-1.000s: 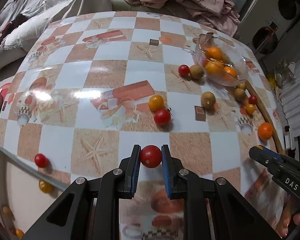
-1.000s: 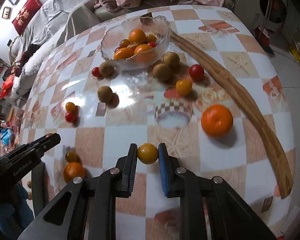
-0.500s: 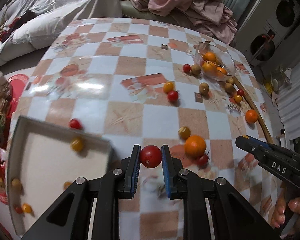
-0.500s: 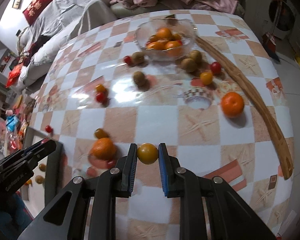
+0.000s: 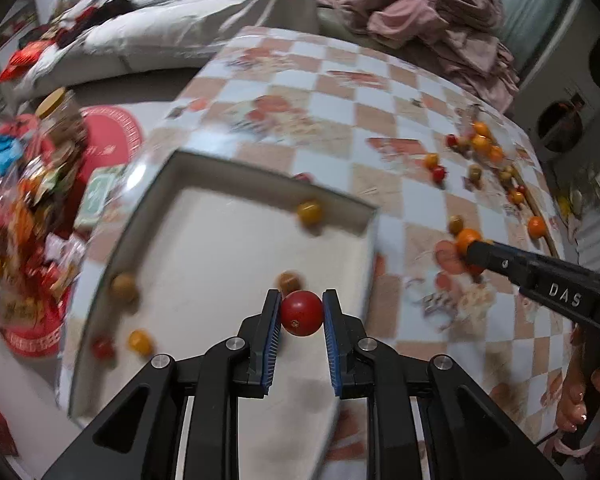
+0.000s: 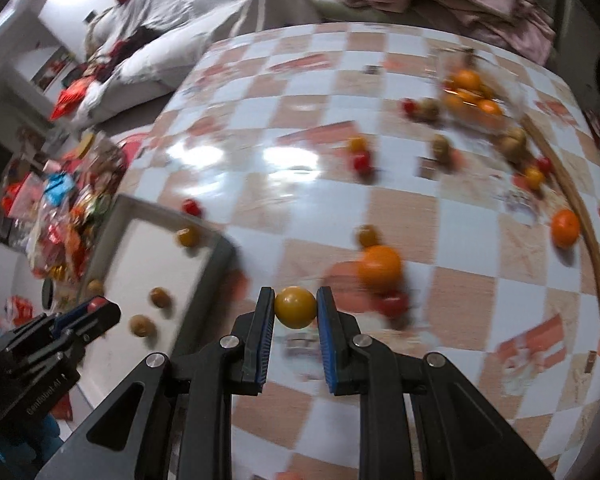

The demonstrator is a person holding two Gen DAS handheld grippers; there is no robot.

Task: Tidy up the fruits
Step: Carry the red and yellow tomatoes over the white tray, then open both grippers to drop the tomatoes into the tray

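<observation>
Red cherry tomato (image 5: 301, 318) clamped in L gripper (image 5: 301, 320), hovering over white tray (image 5: 236, 248). Yellow cherry tomato (image 6: 295, 307) pinched in R gripper (image 6: 295, 308), above tablecloth just right of tray. Step: carry to tray. Next, prob: L lowers + releases; R shifts left over rim. Loose fruit farther out by glass bowl (image 6: 472, 92).
</observation>
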